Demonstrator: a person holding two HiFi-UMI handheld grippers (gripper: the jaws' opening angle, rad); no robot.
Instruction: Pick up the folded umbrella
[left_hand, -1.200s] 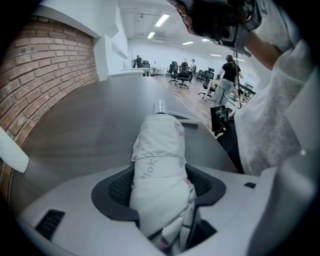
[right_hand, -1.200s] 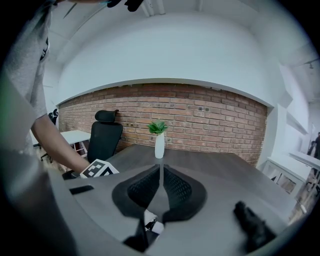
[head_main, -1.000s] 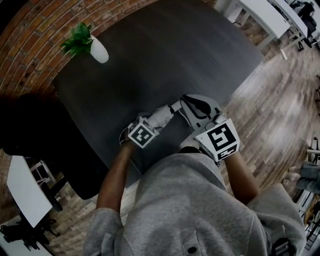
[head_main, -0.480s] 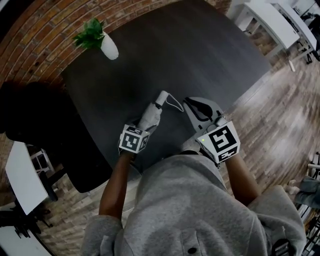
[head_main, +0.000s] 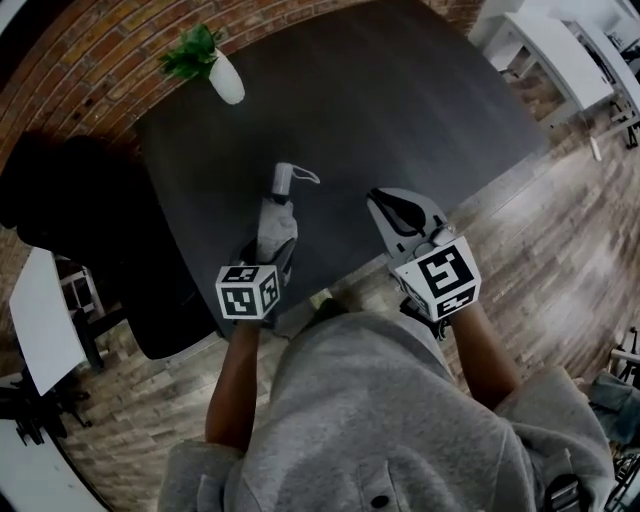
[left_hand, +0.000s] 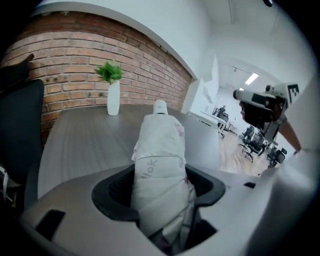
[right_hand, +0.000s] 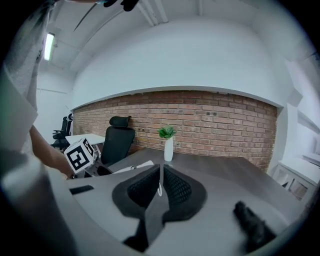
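The folded umbrella (head_main: 272, 225), pale grey-white with a wrist strap at its handle end (head_main: 284, 180), is held over the near edge of the dark table (head_main: 400, 100). My left gripper (head_main: 270, 250) is shut on its middle; in the left gripper view the umbrella (left_hand: 159, 150) fills the space between the black pads and points away toward the brick wall. My right gripper (head_main: 392, 205) hovers to the right of it, apart from the umbrella, jaws together with nothing between them (right_hand: 160, 187). The right gripper view shows the umbrella (right_hand: 137, 167) at its left.
A white vase with a green plant (head_main: 215, 65) stands at the table's far left corner. A black office chair (head_main: 60, 220) sits left of the table, with a white desk (head_main: 40, 330) nearer. More white desks (head_main: 560, 50) stand at the upper right.
The left gripper has risen with the umbrella and rolled, swinging the handle from pointing right toward the right gripper to pointing away across the table. The right gripper has shifted only slightly.
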